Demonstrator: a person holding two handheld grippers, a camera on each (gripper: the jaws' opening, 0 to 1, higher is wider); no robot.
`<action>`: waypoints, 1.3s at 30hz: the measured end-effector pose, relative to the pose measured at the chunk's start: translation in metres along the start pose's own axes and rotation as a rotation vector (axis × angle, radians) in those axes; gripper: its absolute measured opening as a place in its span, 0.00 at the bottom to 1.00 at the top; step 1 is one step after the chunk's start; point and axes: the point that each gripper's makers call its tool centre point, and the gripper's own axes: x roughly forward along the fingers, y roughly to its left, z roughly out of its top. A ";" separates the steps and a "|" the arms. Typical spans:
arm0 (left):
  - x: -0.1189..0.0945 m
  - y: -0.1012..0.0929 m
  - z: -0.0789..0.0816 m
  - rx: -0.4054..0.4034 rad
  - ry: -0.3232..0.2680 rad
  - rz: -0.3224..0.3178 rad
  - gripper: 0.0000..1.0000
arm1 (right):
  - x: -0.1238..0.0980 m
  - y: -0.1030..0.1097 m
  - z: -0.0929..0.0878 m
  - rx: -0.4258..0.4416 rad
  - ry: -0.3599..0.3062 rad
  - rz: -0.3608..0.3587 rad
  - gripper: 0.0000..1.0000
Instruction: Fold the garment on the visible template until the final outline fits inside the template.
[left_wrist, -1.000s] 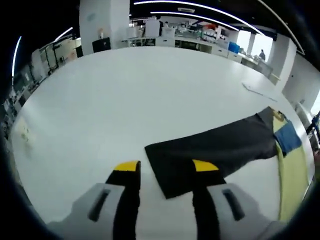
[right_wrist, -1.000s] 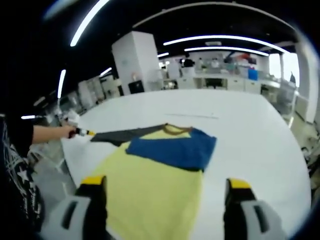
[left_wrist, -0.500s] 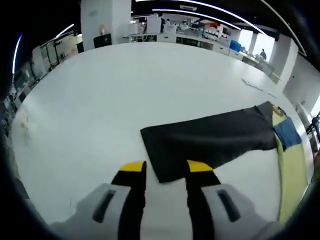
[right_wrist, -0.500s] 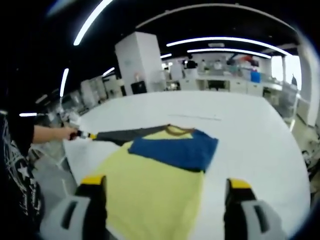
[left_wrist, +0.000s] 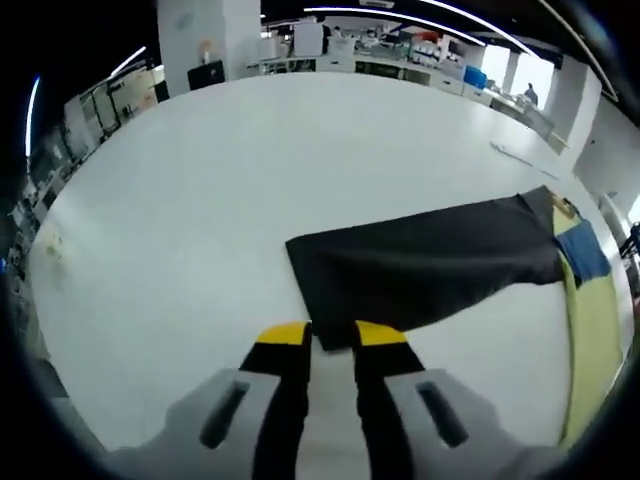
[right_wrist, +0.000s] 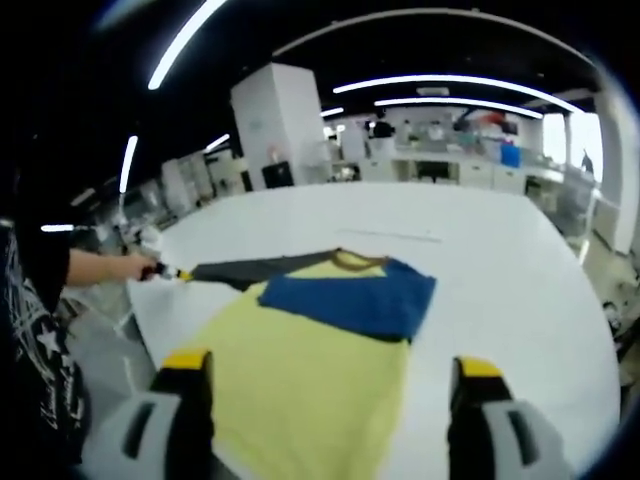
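Note:
A T-shirt lies flat on the white table (left_wrist: 250, 170). Its yellow body (right_wrist: 300, 370) has a blue sleeve (right_wrist: 350, 298) folded over the chest, and a dark grey sleeve (right_wrist: 240, 270) stretches out to the side. In the left gripper view that dark sleeve (left_wrist: 430, 265) runs toward me. Its cuff corner sits between the yellow tips of my left gripper (left_wrist: 333, 335), whose jaws are narrow with a gap left. The right gripper view shows the left gripper (right_wrist: 165, 270) at the sleeve's end. My right gripper (right_wrist: 333, 365) stands wide open over the yellow body.
A thin pale strip (left_wrist: 520, 158) lies on the far part of the table. A small crumpled scrap (left_wrist: 52, 250) sits near the left rim. A person's hand (right_wrist: 110, 265) and black clothing (right_wrist: 30, 400) are at the table's edge.
My left gripper's jaws have narrowed steadily around the dark sleeve's cuff corner and moved up to it. The right gripper has stayed wide open over the shirt.

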 end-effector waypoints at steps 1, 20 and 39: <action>0.000 -0.001 0.000 -0.001 0.001 -0.002 0.10 | 0.000 0.001 0.001 0.000 -0.004 0.003 0.99; -0.005 0.006 -0.001 0.030 0.023 0.006 0.00 | -0.006 0.003 0.000 -0.007 0.005 -0.001 0.99; -0.022 -0.010 0.024 0.033 -0.043 -0.019 0.00 | -0.008 0.012 -0.001 -0.040 0.020 0.022 0.99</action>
